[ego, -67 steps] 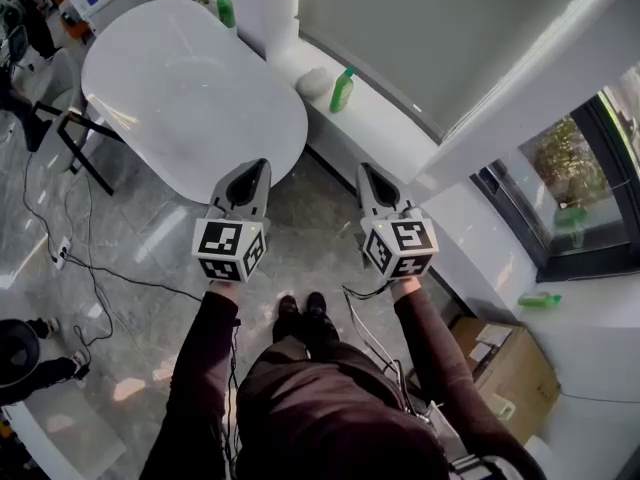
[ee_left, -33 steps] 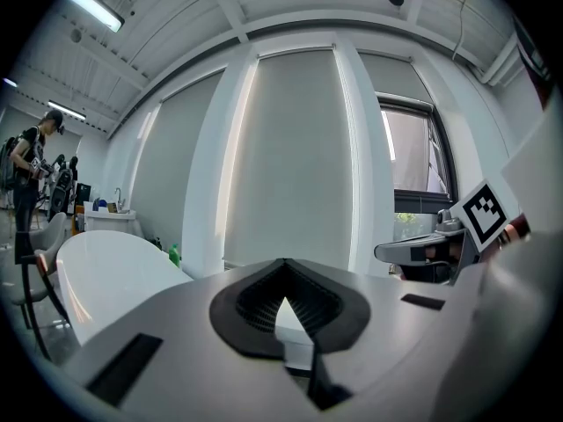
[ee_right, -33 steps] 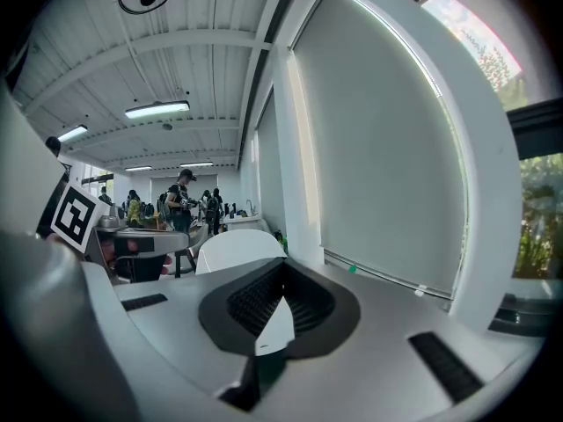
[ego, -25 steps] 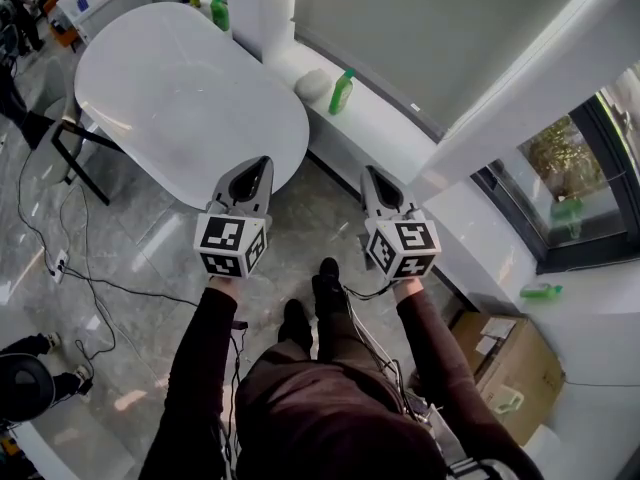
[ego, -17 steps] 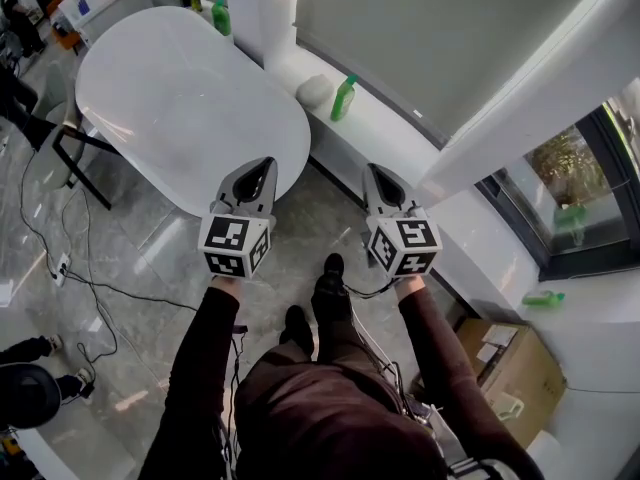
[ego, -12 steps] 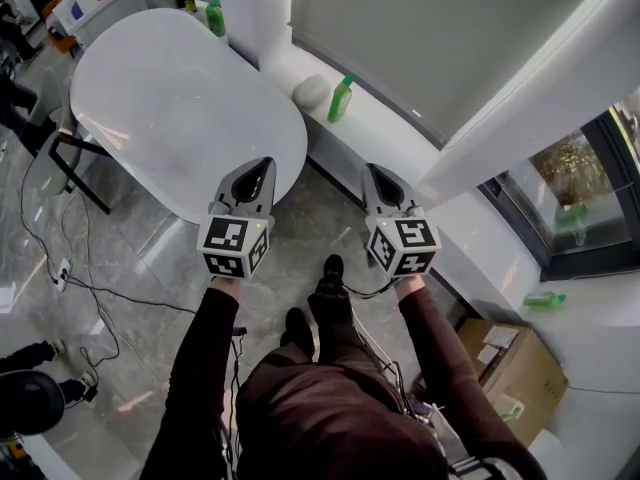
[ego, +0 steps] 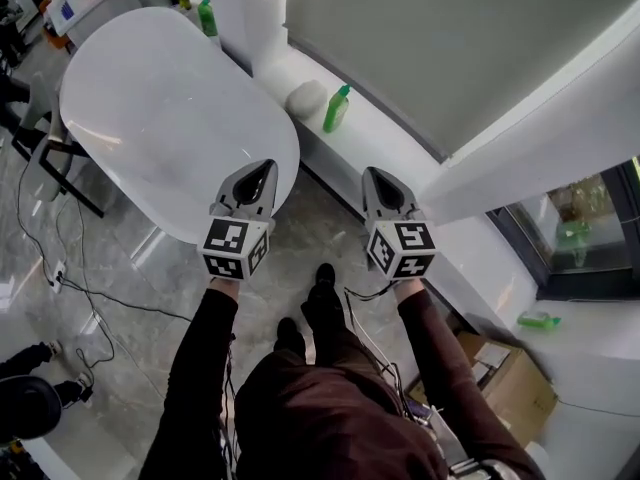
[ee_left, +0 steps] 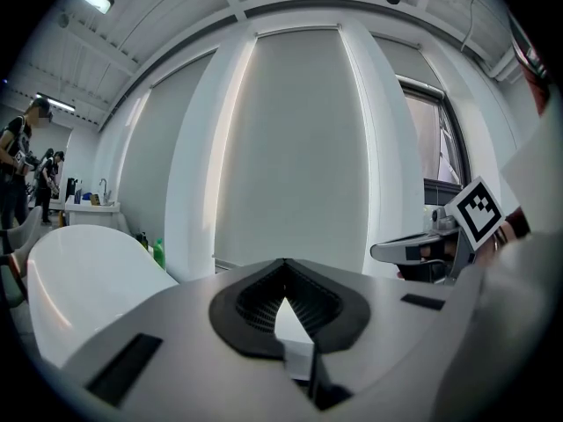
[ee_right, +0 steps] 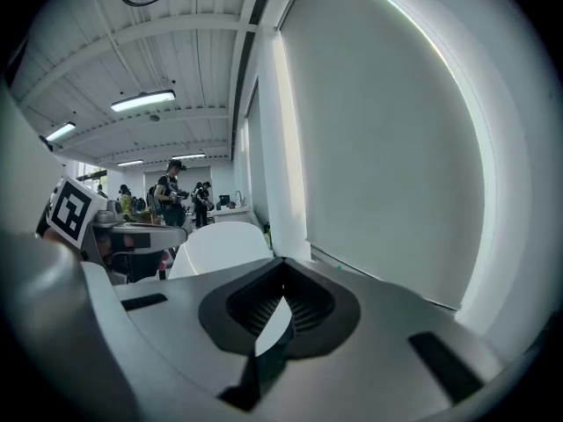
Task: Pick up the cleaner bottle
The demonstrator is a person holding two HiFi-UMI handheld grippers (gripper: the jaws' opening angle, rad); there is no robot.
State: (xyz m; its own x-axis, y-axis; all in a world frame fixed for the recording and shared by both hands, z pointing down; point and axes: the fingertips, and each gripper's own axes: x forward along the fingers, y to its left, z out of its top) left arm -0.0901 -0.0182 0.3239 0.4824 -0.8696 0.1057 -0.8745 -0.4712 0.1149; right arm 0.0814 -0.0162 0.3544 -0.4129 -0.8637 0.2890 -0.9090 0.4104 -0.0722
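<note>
Jaws of the left gripper (ego: 262, 166) and the right gripper (ego: 371, 173) stayed pressed together, empty, while the green cleaner bottle (ego: 336, 109), upright on the white window ledge (ego: 388, 134) far ahead between them, had drawn slightly nearer.

Green cleaner bottle (ego: 336, 109), standing upright on white window ledge (ego: 383, 134).

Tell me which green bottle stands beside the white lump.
The windowsill bottle, just right of the white lump; the far bottle and the ledge bottle stand elsewhere.
</note>
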